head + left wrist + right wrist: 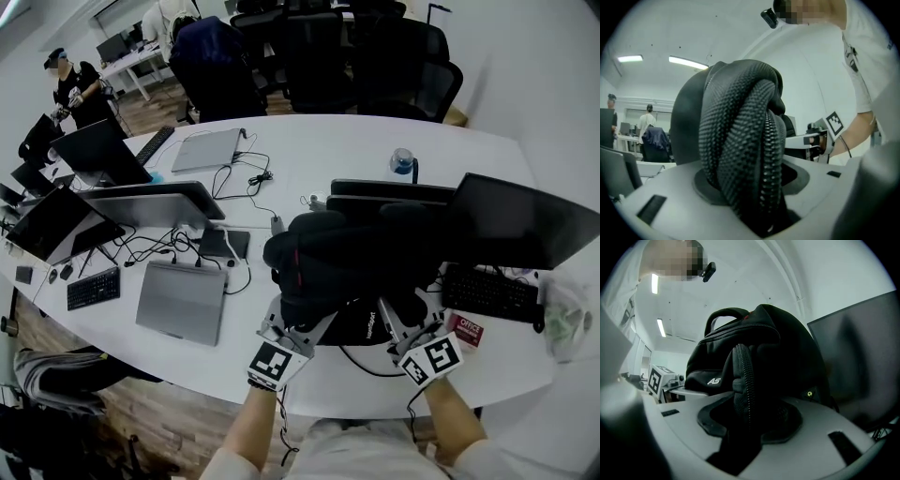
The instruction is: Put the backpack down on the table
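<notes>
A black backpack [356,262] lies on the white table [309,141] near its front edge, just in front of me. My left gripper [302,319] is at the backpack's near left side. In the left gripper view a fold of textured black fabric with a zip [740,140] stands in the gap of the left gripper [759,206], whose jaws are spread around it. My right gripper [405,314] is at the near right side. In the right gripper view a zipped edge of the backpack [759,348] runs down between the parted jaws of the right gripper [740,441].
A dark monitor [520,220] and a keyboard [487,292] stand to the right of the backpack, with a red card [466,330] beside them. A closed grey laptop [183,300], cables and more screens [155,202] are at the left. A water bottle [401,161] stands behind.
</notes>
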Action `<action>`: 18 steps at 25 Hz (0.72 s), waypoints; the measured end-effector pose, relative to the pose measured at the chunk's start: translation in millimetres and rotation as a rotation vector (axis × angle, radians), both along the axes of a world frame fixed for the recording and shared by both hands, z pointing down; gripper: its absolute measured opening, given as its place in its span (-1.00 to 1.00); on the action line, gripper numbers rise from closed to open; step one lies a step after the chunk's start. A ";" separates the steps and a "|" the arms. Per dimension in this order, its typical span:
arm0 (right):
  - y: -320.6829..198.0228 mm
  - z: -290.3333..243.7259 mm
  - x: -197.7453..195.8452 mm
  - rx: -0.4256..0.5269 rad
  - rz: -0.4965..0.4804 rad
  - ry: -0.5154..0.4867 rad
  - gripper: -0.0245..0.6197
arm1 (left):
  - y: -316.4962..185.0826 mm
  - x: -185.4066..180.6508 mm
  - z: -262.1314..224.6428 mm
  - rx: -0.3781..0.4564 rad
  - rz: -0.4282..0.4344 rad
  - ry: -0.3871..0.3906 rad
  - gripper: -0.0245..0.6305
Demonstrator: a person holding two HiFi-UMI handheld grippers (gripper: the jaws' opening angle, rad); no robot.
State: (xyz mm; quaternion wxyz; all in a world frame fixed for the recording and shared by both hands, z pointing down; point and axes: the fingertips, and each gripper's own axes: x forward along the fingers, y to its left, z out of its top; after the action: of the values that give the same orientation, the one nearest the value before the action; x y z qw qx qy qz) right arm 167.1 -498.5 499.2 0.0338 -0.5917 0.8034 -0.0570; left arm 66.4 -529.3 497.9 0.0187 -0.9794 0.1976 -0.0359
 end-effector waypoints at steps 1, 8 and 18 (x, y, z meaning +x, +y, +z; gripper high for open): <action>3.5 -0.3 -1.1 -0.004 0.000 0.008 -0.50 | 6.2 -0.9 0.8 0.006 0.039 -0.007 -0.22; 32.8 -12.9 -14.8 0.041 -0.002 0.062 -0.37 | 25.2 -22.4 -2.1 0.059 0.082 -0.048 -0.17; 93.2 5.7 -0.6 0.012 0.087 0.049 -0.37 | 60.7 -99.3 0.5 0.001 -0.077 -0.057 -0.14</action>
State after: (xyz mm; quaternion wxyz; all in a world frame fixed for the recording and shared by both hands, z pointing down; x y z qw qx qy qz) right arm 166.5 -405.3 504.9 0.0204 -0.6270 0.7779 -0.0362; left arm -32.9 -468.5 498.4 0.0236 -0.9697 0.2345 -0.0645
